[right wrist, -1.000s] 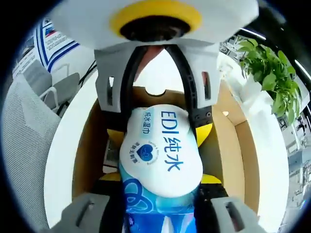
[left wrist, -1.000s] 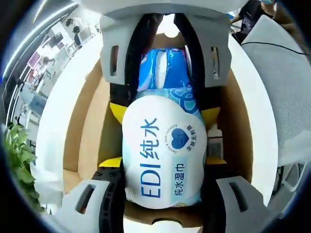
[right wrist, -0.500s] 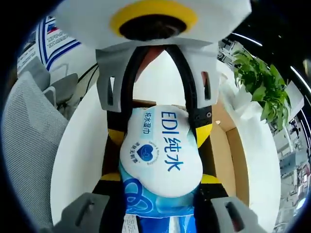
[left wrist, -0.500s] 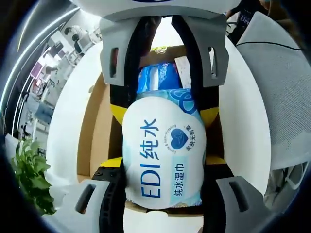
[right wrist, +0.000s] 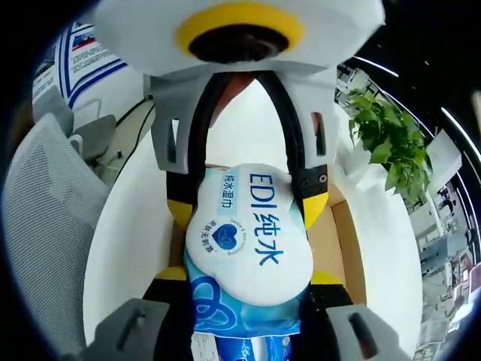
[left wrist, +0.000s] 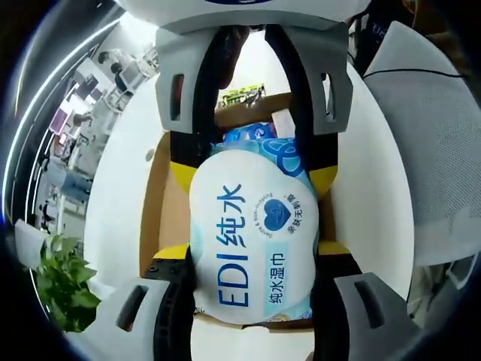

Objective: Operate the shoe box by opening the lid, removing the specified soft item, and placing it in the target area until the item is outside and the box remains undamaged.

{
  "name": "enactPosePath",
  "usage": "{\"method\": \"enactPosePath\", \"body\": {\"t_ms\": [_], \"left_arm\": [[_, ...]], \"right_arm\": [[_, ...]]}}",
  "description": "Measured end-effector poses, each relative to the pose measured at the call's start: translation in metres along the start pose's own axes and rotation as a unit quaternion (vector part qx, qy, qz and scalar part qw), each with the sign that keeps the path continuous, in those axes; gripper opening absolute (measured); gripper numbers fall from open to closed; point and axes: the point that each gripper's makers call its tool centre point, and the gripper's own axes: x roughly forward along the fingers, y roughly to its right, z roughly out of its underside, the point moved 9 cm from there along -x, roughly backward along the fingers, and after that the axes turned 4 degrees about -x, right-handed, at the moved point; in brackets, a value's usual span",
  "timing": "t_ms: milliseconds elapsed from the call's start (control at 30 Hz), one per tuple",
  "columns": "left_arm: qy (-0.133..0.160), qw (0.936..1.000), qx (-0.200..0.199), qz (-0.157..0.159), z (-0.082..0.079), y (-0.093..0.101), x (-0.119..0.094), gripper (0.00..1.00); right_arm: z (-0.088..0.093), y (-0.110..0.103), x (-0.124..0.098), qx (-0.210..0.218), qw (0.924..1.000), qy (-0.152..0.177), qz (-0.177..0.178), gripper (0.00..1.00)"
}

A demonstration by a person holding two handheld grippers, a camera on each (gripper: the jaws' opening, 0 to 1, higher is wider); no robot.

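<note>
A soft pack of wet wipes (left wrist: 252, 237), white and blue with "EDI" print, hangs in the air over the open cardboard shoe box (left wrist: 161, 218). My left gripper (left wrist: 254, 256) is shut on the white end of the pack. The right gripper (left wrist: 254, 177) comes in from the top of the left gripper view and is shut on the blue end. In the right gripper view the wipes pack (right wrist: 252, 241) sits between my right gripper (right wrist: 248, 274) and the left gripper (right wrist: 248, 207) facing it. The shoe box (right wrist: 349, 241) lies below on the table.
The box rests on a round white table (left wrist: 120, 203), also seen as the white table (right wrist: 128, 241). A potted plant (left wrist: 64, 289), the same plant (right wrist: 387, 143), stands off one side. A grey mesh chair (left wrist: 436, 150), again the chair (right wrist: 45, 226), stands at the other side.
Both grippers have risen with the wipes pack held between them. The box and table look smaller and farther below. The hold on the pack is unchanged.
</note>
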Motion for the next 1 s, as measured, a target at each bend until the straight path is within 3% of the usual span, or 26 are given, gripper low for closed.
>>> {"method": "enactPosePath", "body": {"t_ms": [367, 1000], "left_arm": [[0.014, 0.9996, 0.025, 0.001, -0.042, 0.005, -0.001, 0.62], [0.051, 0.9955, 0.077, 0.019, -0.12, 0.016, 0.031, 0.61]], "right_arm": [[0.023, -0.004, -0.034, 0.011, 0.9997, -0.007, 0.021, 0.53], [0.089, -0.022, -0.092, 0.049, 0.9963, -0.042, 0.057, 0.53]]}}
